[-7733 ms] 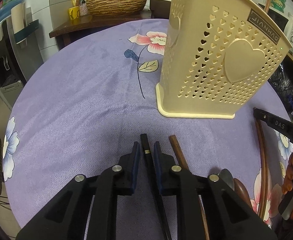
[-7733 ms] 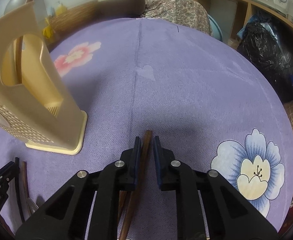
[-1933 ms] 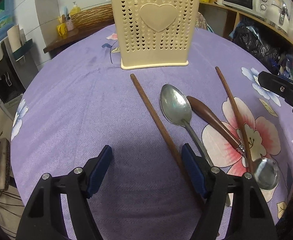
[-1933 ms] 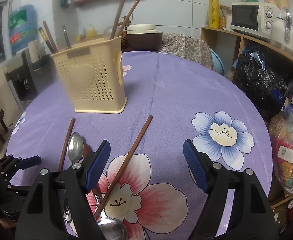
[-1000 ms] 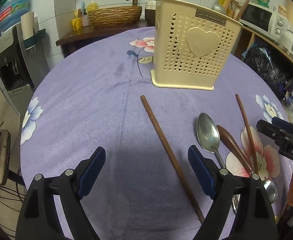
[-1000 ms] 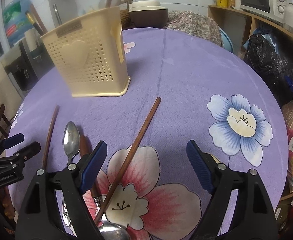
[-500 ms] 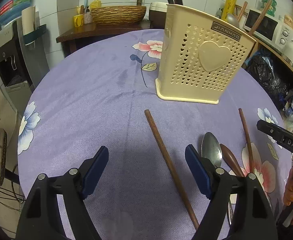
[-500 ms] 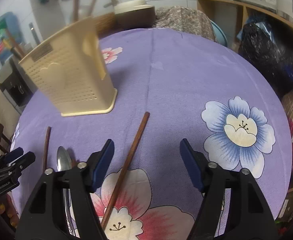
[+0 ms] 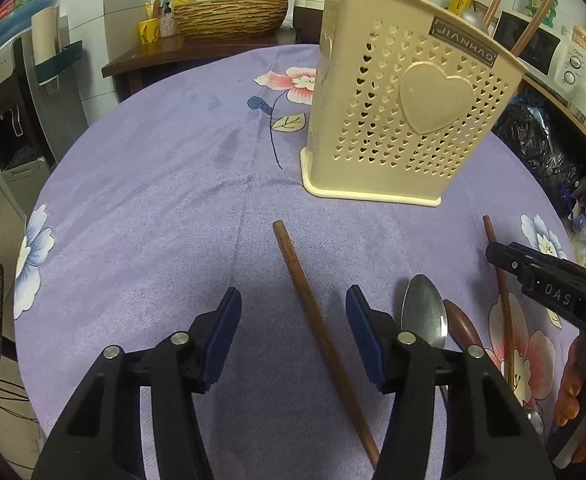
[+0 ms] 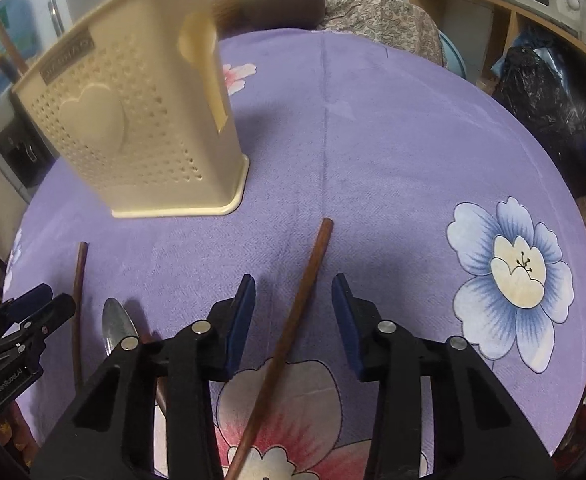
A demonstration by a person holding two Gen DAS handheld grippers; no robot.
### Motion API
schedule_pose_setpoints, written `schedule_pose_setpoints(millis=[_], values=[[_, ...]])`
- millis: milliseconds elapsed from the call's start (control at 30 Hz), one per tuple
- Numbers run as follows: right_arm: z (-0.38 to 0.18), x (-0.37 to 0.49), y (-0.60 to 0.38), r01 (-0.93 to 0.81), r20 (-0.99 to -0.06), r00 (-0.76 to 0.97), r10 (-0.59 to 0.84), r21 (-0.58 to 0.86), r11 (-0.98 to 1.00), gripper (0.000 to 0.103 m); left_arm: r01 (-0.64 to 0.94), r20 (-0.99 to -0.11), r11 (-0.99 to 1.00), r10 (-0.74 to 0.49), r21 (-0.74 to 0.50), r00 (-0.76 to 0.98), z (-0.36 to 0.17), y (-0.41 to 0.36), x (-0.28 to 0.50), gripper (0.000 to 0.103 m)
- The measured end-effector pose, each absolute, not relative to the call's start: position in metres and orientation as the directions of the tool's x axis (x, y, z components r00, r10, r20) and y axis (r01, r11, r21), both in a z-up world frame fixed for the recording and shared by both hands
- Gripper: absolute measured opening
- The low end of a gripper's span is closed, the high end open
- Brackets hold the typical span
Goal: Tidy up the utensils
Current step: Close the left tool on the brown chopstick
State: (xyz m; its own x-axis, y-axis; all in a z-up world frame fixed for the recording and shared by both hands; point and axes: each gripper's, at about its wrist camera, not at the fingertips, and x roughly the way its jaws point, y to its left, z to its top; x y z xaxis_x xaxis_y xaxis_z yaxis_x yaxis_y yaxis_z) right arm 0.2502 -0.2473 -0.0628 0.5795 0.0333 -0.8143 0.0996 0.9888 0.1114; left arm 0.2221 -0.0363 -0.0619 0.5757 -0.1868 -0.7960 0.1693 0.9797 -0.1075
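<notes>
Nearest, my left gripper: blue pads apart and closing, a brown wooden stick lying on the cloth between them, untouched on either side.

My right gripper: pads apart and closing as well, a second brown stick lying between them at a slant, clear of both pads.

Just beside my left gripper's right finger: one metal spoon, bowl upward on the cloth, and a dark brown handle touching it. I cannot tell what utensil that handle belongs to.

Under it all: a purple tablecloth printed with flowers, over a round table.

Further out, past the tips of both sticks: one cream utensil holder, perforated with small hearts, a large raised heart on its face, standing upright. Stick-like handles poke from its top.

Far side, beyond the table: a woven basket on a dark counter, and a microwave on a shelf.
</notes>
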Motion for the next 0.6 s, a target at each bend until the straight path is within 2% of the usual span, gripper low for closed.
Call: schedule_pose_setpoints(millis=[233,400,600], values=[[-0.068,0.261,-0.249,0.110,-0.820,0.572,0.021,0.103,0.989,0.031,0.178,-0.805,0.981,-0.162,-0.072,0.570,-0.066,-0.046,0.231,0.047],[-0.066,0.271,-0.252,0.128,-0.818,0.575,0.016,0.109,0.986,0.022,0.184,-0.811,0.981,-0.161,-0.067,0.563,-0.065,-0.051,0.241,0.033],[-0.067,0.284,-0.255,0.143,-0.816,0.579,0.005,0.108,0.984,0.012,0.189,-0.813,0.980,-0.154,-0.055,0.561,-0.064,-0.054,0.245,0.021]])
